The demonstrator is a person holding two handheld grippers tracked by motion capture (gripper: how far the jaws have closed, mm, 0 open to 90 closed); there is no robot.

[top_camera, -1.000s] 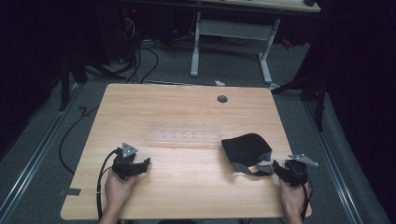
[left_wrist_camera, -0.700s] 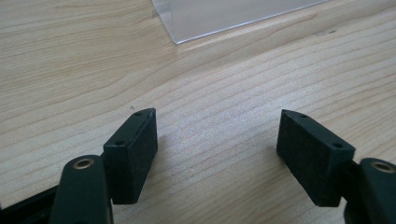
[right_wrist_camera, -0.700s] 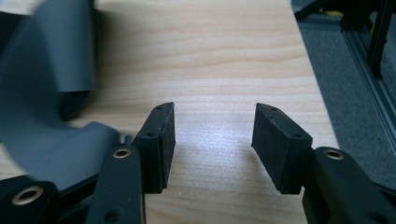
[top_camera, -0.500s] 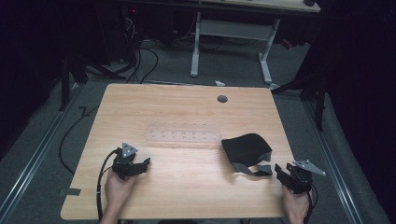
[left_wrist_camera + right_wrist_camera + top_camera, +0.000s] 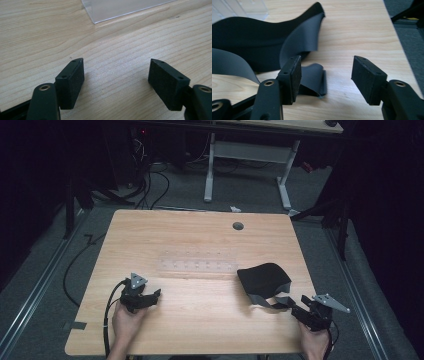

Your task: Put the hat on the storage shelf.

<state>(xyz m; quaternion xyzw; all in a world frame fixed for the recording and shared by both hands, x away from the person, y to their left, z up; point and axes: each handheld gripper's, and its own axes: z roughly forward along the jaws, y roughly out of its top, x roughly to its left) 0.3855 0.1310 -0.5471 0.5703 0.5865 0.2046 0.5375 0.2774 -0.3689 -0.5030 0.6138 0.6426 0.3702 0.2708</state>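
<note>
Letting go: our right gripper (image 5: pixel 325 75), jaws just opening, nothing between, sat at 4 o'clock of the black mask (image 5: pixel 264 278). Left gripper (image 5: pixel 116 80) open, idle. Next, prob. re-grip its strap (image 5: pixel 313 81).

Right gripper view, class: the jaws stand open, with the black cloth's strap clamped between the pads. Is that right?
One thing is wrong: nothing is clamped. In the right gripper view the right gripper has just been opening, its jaws stand apart, and the black cloth's strap lies loose on the wooden table beside the left pad, not between the pads.
</note>
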